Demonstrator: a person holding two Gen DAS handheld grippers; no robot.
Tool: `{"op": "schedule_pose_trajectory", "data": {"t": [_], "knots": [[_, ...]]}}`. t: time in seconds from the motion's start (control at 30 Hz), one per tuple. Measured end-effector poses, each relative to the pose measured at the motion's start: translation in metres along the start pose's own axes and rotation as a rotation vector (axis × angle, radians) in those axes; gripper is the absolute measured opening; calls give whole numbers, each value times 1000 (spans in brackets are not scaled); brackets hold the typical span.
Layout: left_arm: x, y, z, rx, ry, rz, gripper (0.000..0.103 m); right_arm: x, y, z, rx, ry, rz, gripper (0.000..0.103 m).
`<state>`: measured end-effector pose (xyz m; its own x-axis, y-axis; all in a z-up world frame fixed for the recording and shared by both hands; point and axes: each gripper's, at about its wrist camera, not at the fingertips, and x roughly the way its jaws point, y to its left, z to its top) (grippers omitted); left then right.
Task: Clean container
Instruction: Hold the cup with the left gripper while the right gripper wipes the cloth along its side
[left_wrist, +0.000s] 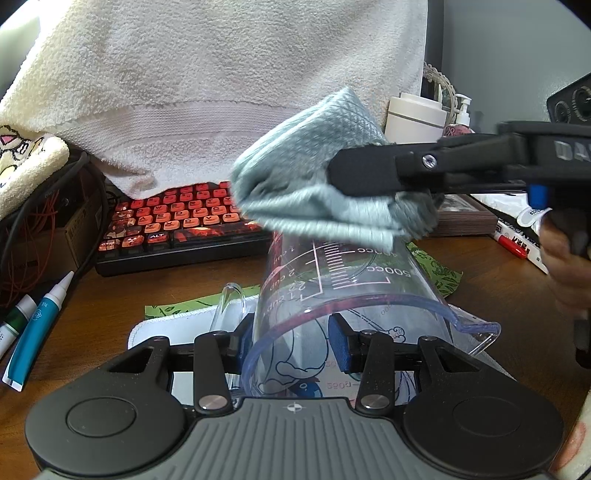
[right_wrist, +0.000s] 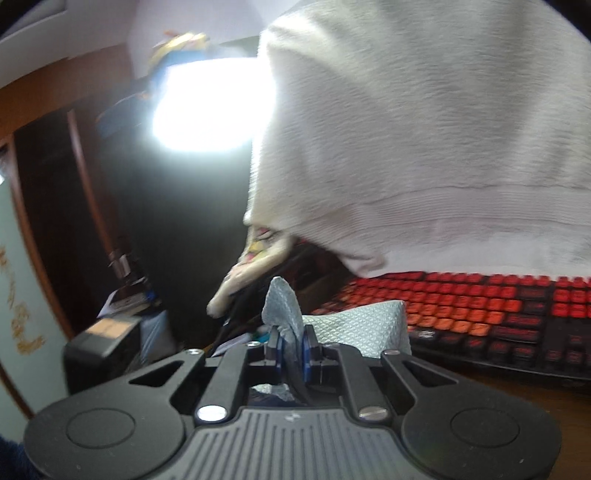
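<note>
A clear plastic measuring cup (left_wrist: 354, 295) with printed scale lines lies tilted, its mouth toward the left wrist camera. My left gripper (left_wrist: 290, 343) is shut on its wall near the rim, one blue pad inside and one outside. A folded grey-blue cloth (left_wrist: 306, 184) rests against the cup's far end, on the outside. My right gripper (left_wrist: 354, 177) reaches in from the right, shut on that cloth. The right wrist view shows the cloth (right_wrist: 284, 310) pinched between the right gripper's (right_wrist: 291, 343) blue pads, with more of it bunched just right of them.
A keyboard with red keys (left_wrist: 177, 218) lies behind the cup under a hanging white towel (left_wrist: 221, 92). Tubes (left_wrist: 40, 325) lie at the left beside cables (left_wrist: 33, 206). A white jar (left_wrist: 413, 118), a pump bottle (left_wrist: 463, 110) and a red marker (left_wrist: 511, 245) stand at the right. A green mat (left_wrist: 439, 273) lies under the cup.
</note>
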<state>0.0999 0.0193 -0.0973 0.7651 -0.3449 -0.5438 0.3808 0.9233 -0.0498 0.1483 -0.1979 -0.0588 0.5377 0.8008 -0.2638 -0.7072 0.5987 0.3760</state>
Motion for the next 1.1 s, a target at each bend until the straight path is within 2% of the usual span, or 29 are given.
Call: {"op": "schedule_pose_trajectory", "data": {"t": [0.17, 0.23, 0.47, 0.57, 0.7, 0.87, 1.0, 1.1], "knots": [[0, 1, 0, -1, 0, 0, 41, -2, -4, 0, 31, -13, -38, 8], [0, 0, 0, -2, 0, -1, 41, 0, 3, -1, 7, -5, -39, 11], [0, 1, 0, -3, 0, -2, 42, 6, 17, -3, -3, 58, 115, 11], [0, 1, 0, -2, 0, -1, 42, 7, 16, -3, 15, 63, 133, 11], [1, 1, 0, -1, 0, -1, 42, 5, 11, -1, 14, 39, 70, 8], [1, 1, 0, 0, 0, 0, 42, -2, -11, 1, 85, -13, -16, 7], [1, 2, -1, -2, 0, -1, 42, -3, -12, 0, 107, -19, -26, 10], [1, 2, -1, -3, 0, -2, 42, -1, -5, -1, 92, -3, -2, 10]]}}
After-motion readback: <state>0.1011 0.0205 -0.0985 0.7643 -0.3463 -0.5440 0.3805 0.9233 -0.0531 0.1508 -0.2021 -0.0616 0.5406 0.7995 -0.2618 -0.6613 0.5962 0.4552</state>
